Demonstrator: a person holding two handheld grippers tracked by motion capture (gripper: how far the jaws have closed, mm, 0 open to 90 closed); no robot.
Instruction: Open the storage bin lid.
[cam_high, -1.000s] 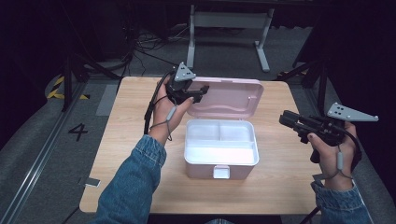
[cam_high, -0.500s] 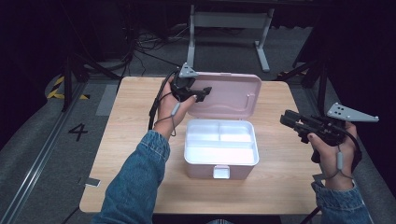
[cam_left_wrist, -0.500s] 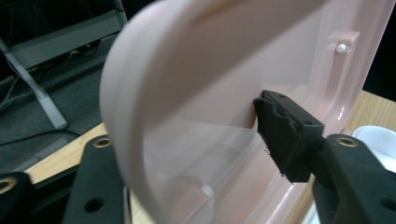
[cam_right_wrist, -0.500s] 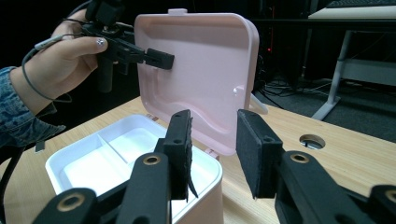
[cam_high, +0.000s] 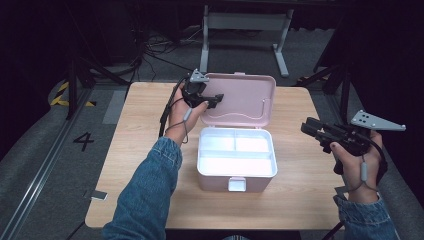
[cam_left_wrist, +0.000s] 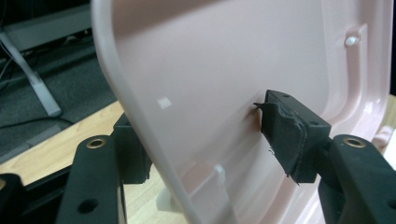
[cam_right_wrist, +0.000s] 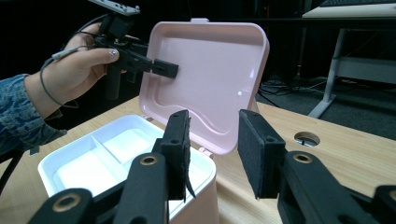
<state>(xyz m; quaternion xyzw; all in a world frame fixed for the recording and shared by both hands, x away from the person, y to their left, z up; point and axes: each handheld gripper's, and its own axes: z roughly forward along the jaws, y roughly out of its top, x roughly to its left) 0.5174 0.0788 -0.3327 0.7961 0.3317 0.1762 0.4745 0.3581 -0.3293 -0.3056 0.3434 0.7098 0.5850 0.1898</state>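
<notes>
A pink box (cam_high: 237, 160) sits near the middle of the wooden table (cam_high: 145, 125), its lid (cam_high: 243, 100) swung up and back so it stands behind the box, tilted away from the person. Inside is a white tray (cam_high: 236, 154) split into 3 compartments: 2 small ones at the back and 1 long one at the front.

The left gripper (cam_high: 209, 100) is at the lid's left edge, with that edge between its 2 jaws. Its jaws have just been opening. In the left gripper view one pad (cam_left_wrist: 285, 133) is at the inner face of the lid and the other jaw is behind the rim; whether the pad presses on the plastic is hard to tell, but it looks to be barely touching, if at all.

The right gripper (cam_high: 312, 129) hovers over the table's right side, well apart from the box. Its jaws have just been opening and stand moderately wide with nothing between them.
</notes>
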